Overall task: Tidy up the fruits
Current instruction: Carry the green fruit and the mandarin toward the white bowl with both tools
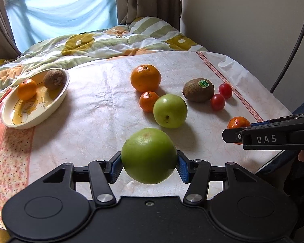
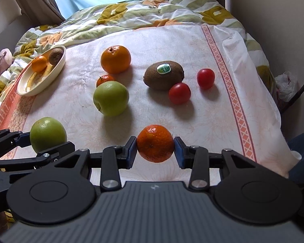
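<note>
My left gripper (image 1: 149, 163) is shut on a green apple (image 1: 149, 155) near the cloth's front edge; the apple also shows in the right wrist view (image 2: 47, 134). My right gripper (image 2: 155, 150) is shut on a small mandarin (image 2: 155, 143), seen from the side in the left wrist view (image 1: 238, 122). On the cloth lie a second green apple (image 1: 170, 111), a large orange (image 1: 145, 78), a small mandarin (image 1: 148, 101), a kiwi with a sticker (image 1: 198, 90) and two red tomatoes (image 1: 217, 102) (image 1: 225, 90). A cream oval dish (image 1: 56, 103) at the far left holds a mandarin (image 1: 27, 89) and a kiwi (image 1: 54, 79).
The fruit lies on a white cloth with orange borders (image 1: 99, 109) spread over a bed. A patterned quilt (image 1: 111, 40) is bunched behind it. A wall and a dark cable (image 1: 291, 54) are at the right.
</note>
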A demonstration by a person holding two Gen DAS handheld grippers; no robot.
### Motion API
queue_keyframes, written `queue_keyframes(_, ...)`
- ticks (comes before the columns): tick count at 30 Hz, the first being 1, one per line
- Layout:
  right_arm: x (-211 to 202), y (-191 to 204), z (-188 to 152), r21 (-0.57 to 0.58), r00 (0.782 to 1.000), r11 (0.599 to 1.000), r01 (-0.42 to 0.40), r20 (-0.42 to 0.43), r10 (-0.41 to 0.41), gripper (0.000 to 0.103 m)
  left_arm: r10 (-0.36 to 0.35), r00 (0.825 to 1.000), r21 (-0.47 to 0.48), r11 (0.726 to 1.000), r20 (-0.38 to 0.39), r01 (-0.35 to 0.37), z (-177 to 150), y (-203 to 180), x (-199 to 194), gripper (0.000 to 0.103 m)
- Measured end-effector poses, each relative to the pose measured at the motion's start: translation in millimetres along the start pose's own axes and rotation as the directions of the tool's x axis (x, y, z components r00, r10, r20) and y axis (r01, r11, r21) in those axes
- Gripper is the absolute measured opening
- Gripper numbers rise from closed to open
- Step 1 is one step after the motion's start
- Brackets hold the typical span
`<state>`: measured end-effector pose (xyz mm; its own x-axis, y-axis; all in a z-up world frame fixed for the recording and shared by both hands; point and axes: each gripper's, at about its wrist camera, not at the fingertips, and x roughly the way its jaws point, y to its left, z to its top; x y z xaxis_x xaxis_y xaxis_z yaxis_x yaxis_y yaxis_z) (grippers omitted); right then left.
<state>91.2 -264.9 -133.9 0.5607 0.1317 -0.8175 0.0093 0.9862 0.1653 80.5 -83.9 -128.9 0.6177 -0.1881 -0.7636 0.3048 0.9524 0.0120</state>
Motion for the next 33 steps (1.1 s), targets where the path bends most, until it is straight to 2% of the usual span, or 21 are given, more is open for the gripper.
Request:
queue_keyframes(10,-18.1,45.9,42.6,-0.068,0.997,0.997,-0.046,0.052,0.050,0.054,0.085,0.995,-0.084,0.993,0.051,-0.080,22.3,50.7,-37.2,0.059)
queue_keyframes(21,-3.4,131.9,96.8,-0.132,0.986,0.983,-0.129,0.084,0.141,0.054,0.200,0.975,-0.157,0.970,0.095,-0.184,53.8,148.0,-61.4,0.059)
queue_keyframes(28,17.5,196.3,130.5,-0.148,0.981,0.975,-0.164,0.084,0.177,0.054,0.217,0.972,-0.159,0.967,0.088,-0.201,72.7,209.4,-55.0,0.059)
queue_keyframes(33,43.4,234.1,150.6,-0.136,0.983,0.977,-0.162,0.065,0.172,0.054,0.192,0.979,-0.138,0.974,0.066,-0.182,86.8,250.1,-31.6,0.059)
